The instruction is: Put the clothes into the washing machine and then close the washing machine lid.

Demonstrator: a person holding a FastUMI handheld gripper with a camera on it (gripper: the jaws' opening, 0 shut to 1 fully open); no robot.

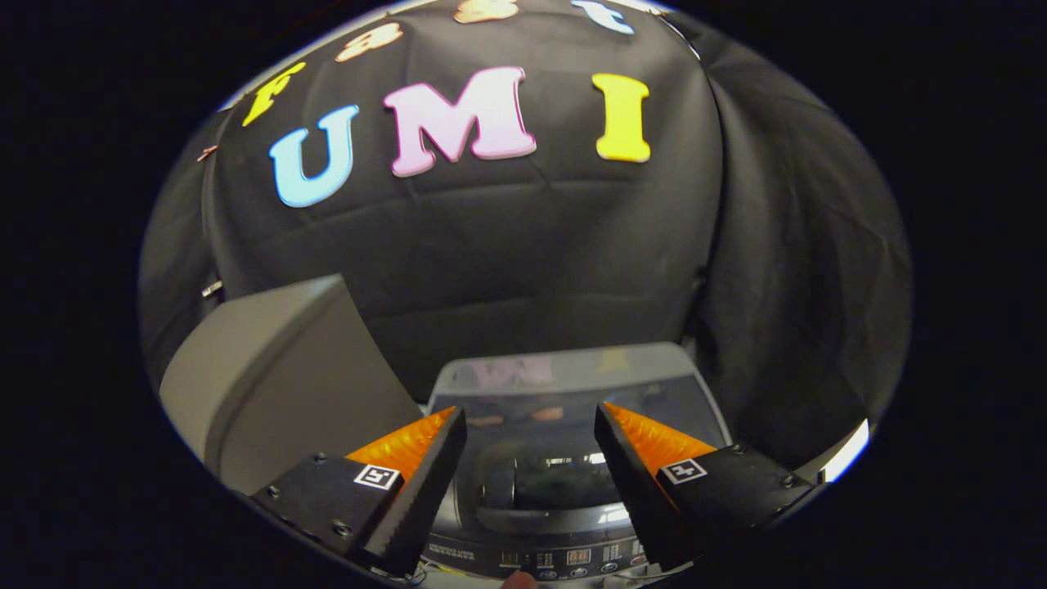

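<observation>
Backdrop: black cloth wall of the booth, hanging behind and to both sides of the washing machine (564, 425).
Tongs: tongs (530, 446) spread wide, nothing held, fingers clear of everything, poised above the front of the washing machine.
Between the fingers: glass lid (540, 478) of the washing machine, seemingly lying flat and down, dark drum opening dimly visible through it.
Nearer than the lid: control panel (564, 560) along the front edge of the washing machine, with a fingertip (518, 581) just at it.
Left of the washing machine: grey box-like unit (278, 384), standing close beside it, nature unclear.
Clothes: none to be made out; whether already inside the drum, cannot tell.
Orientation: washing machine upright, top-loading, opening facing up; long axis of the top running from control panel back toward the wall.
Step in hand: judged either the very start or the end of the task, lid looking closed.
Next move: if clothes remain, probably raising the lid by its front edge first.
</observation>
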